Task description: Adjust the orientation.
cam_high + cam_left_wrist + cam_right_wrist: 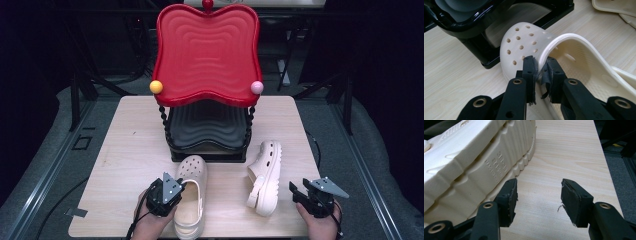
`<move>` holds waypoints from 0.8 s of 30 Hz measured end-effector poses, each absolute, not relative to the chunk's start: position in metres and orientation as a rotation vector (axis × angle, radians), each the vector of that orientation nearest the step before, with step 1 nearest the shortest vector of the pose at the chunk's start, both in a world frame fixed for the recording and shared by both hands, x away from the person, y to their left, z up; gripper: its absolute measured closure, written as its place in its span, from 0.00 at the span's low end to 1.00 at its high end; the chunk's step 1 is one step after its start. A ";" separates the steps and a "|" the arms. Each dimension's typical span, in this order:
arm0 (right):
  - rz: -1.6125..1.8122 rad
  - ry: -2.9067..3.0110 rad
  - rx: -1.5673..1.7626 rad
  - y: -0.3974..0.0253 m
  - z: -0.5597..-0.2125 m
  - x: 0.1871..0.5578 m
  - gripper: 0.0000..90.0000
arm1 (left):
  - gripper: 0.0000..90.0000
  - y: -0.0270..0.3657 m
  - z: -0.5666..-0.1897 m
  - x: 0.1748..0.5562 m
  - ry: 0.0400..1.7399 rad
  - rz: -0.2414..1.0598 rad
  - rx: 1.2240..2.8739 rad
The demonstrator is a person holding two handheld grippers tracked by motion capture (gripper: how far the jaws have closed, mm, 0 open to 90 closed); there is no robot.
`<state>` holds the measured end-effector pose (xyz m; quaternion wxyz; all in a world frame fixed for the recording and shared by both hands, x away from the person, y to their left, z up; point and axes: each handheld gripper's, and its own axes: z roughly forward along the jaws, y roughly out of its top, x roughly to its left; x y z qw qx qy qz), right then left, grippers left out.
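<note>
Two thin pads of the left hand-held gripper (540,68) pinch only the upright clog's (524,47) collar rim, so it could slip when lifted. Right hand-held gripper (539,195) hangs open beside the tipped clog (474,162); it may nudge it across the bench (564,152).

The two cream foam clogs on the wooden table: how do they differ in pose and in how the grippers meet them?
The left cream perforated clog sits upright on its sole, opening up; the right cream clog lies tipped on its side, its ridged sole edge showing. The left gripper has its jaws shut on the left clog's collar rim; the right gripper stands open beside the right clog, holding nothing. Both clogs are the same cream foam.
</note>
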<state>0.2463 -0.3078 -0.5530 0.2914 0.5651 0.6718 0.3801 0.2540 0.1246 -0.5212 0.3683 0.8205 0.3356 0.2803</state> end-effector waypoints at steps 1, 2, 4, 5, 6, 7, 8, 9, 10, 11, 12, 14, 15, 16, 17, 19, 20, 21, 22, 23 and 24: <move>1.015 1.789 1.508 -0.308 -0.553 0.246 0.52 | 0.87 0.124 -0.522 0.254 0.863 0.707 2.099; 1.012 1.791 1.509 -0.308 -0.553 0.246 0.52 | 0.86 0.124 -0.522 0.254 0.863 0.707 2.099; 1.011 1.791 1.506 -0.308 -0.553 0.246 0.52 | 0.82 0.127 -0.522 0.255 0.858 0.672 2.091; 1.012 1.788 1.505 -0.308 -0.552 0.246 0.52 | 0.81 0.129 -0.522 0.255 0.867 0.652 2.076; 1.012 1.788 1.505 -0.308 -0.552 0.246 0.52 | 0.78 0.129 -0.522 0.255 0.867 0.652 2.076; 1.015 1.784 1.505 -0.308 -0.552 0.246 0.52 | 0.78 0.131 -0.522 0.254 0.871 0.635 2.063; 1.003 1.789 1.496 -0.307 -0.551 0.246 0.52 | 0.74 0.136 -0.521 0.253 0.871 0.620 2.043; 1.009 1.789 1.490 -0.306 -0.551 0.245 0.52 | 0.73 0.137 -0.521 0.252 0.876 0.618 2.030; 1.003 1.794 1.485 -0.306 -0.550 0.245 0.53 | 0.73 0.137 -0.521 0.252 0.876 0.618 2.030; 1.006 1.794 1.477 -0.305 -0.549 0.245 0.54 | 0.73 0.144 -0.519 0.251 0.885 0.604 2.009; 1.006 1.801 1.469 -0.303 -0.548 0.244 0.55 | 0.72 0.147 -0.518 0.251 0.891 0.582 2.000; 1.016 1.803 1.454 -0.302 -0.547 0.244 0.56 | 0.70 0.151 -0.517 0.251 0.898 0.562 1.992; 1.012 1.813 1.437 -0.300 -0.545 0.244 0.57 | 0.69 0.154 -0.516 0.251 0.901 0.558 1.987; 1.004 1.821 1.426 -0.298 -0.543 0.243 0.58 | 0.69 0.159 -0.515 0.250 0.907 0.569 1.988; 1.018 1.821 1.400 -0.294 -0.538 0.241 0.61 | 0.69 0.168 -0.514 0.249 0.917 0.584 1.994; 1.026 1.823 1.395 -0.292 -0.537 0.240 0.61 | 0.67 0.175 -0.514 0.249 0.927 0.590 1.992; 1.036 1.825 1.389 -0.290 -0.534 0.240 0.62 | 0.67 0.182 -0.514 0.248 0.938 0.594 1.984; 1.102 1.820 1.382 -0.284 -0.528 0.239 0.66 | 0.65 0.197 -0.516 0.246 0.960 0.598 1.973; 1.131 1.835 1.367 -0.282 -0.524 0.238 0.68 | 0.65 0.205 -0.518 0.245 0.975 0.598 1.966; 1.150 1.839 1.340 -0.278 -0.520 0.237 0.70 | 0.64 0.212 -0.520 0.244 0.991 0.598 1.951; 1.163 1.839 1.313 -0.274 -0.516 0.236 0.72 | 0.63 0.217 -0.521 0.244 0.999 0.600 1.941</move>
